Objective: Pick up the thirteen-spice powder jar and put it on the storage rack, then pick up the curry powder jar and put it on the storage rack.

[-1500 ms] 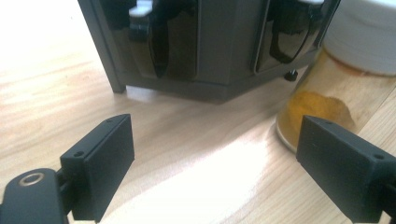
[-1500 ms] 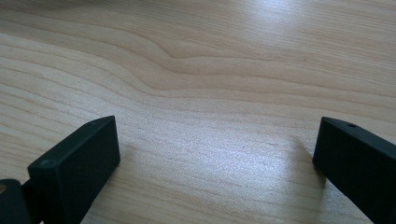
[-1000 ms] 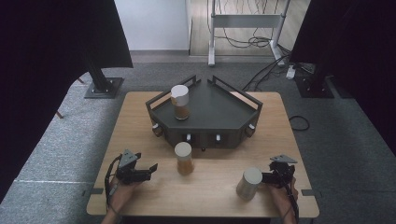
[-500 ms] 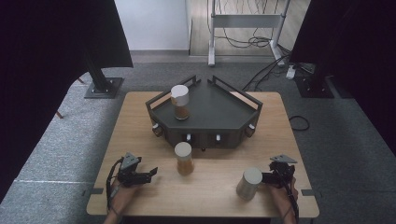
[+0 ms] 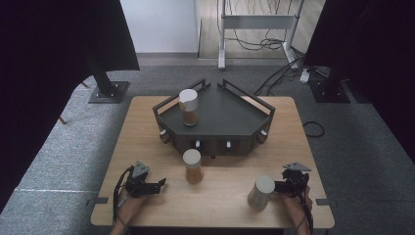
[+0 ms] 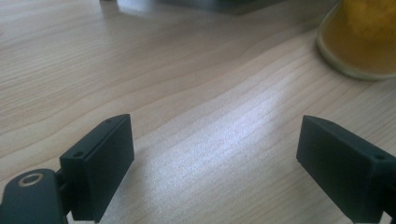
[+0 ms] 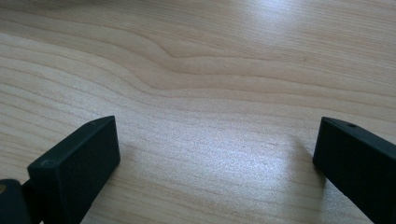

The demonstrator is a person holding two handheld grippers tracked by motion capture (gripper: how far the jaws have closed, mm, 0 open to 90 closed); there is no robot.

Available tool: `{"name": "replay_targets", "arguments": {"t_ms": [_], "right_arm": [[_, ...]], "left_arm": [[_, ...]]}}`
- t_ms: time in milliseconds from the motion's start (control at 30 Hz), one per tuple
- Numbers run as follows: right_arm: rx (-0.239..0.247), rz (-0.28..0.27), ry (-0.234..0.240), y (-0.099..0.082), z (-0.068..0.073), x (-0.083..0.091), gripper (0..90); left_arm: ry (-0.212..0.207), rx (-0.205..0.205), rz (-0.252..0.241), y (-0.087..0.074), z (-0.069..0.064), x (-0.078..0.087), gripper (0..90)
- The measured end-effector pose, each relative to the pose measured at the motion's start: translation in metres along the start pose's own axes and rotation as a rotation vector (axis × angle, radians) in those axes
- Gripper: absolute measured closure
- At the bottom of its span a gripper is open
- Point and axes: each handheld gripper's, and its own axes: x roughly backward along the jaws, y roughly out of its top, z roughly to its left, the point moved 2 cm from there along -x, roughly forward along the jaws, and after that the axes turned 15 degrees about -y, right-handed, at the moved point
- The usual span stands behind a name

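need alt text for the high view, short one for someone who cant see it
A wooden table seen from above holds a dark tray with one jar standing on it and two more jars on the bare wood in front. A person's hands hold an open left gripper and a right gripper near the front edge.

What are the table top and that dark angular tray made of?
Table top: pale wood or wood-look laminate, with visible grain and a soft sheen. Tray: matte dark grey, probably painted metal or plastic; the look leaves it open.
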Motion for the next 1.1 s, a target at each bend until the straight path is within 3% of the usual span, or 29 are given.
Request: {"name": "replay_targets", "arguments": {"t_ms": [133, 833, 1100], "right_arm": [[0.0, 0.0, 0.0, 0.0, 0.0, 0.0, 0.0], [0.011, -0.012, 0.014, -0.0013, -0.0012, 0.0003, 2.6], [-0.023, -0.049, 0.023, -0.005, -0.0049, 0.0044, 4.7]], "left_arm": [[0.019, -0.009, 0.041, 0.0055, -0.004, -0.0048, 11.0], [0.03, 0.025, 0.048, 0.0079, -0.003, -0.0061, 7.3], [0.035, 0.03, 0.051, 0.0087, -0.0033, -0.0068, 5.4]]}}
